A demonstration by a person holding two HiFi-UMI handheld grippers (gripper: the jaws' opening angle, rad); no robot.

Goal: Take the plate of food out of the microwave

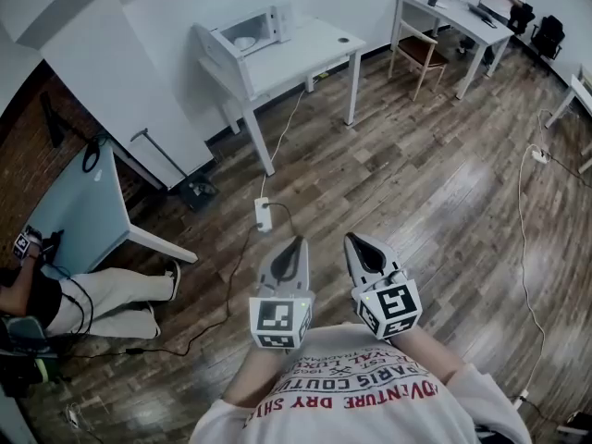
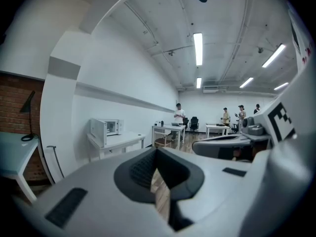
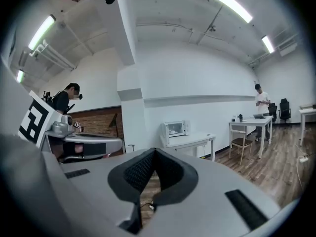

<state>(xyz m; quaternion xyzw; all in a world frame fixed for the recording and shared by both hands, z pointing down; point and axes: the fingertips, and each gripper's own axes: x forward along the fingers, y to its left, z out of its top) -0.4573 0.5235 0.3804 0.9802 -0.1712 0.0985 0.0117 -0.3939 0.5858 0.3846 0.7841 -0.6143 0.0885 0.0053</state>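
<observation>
The white microwave (image 1: 248, 31) stands far off on a white table (image 1: 310, 52), its door (image 1: 213, 55) swung open to the left. A pale plate (image 1: 244, 42) shows inside; what lies on it is too small to tell. Both grippers are held close to my chest, several steps from the table. My left gripper (image 1: 296, 241) is shut and holds nothing. My right gripper (image 1: 356, 239) beside it is also shut and holds nothing. The left gripper view has the microwave (image 2: 111, 127) small at left. The right gripper view shows the microwave (image 3: 177, 128) with the plate (image 3: 174, 131) inside.
A power strip (image 1: 263, 215) and its cable lie on the wooden floor between me and the table. A seated person (image 1: 97, 296) and a blue-grey table (image 1: 81, 202) are at left. A chair (image 1: 418, 52) and a desk (image 1: 455, 12) stand at the far right.
</observation>
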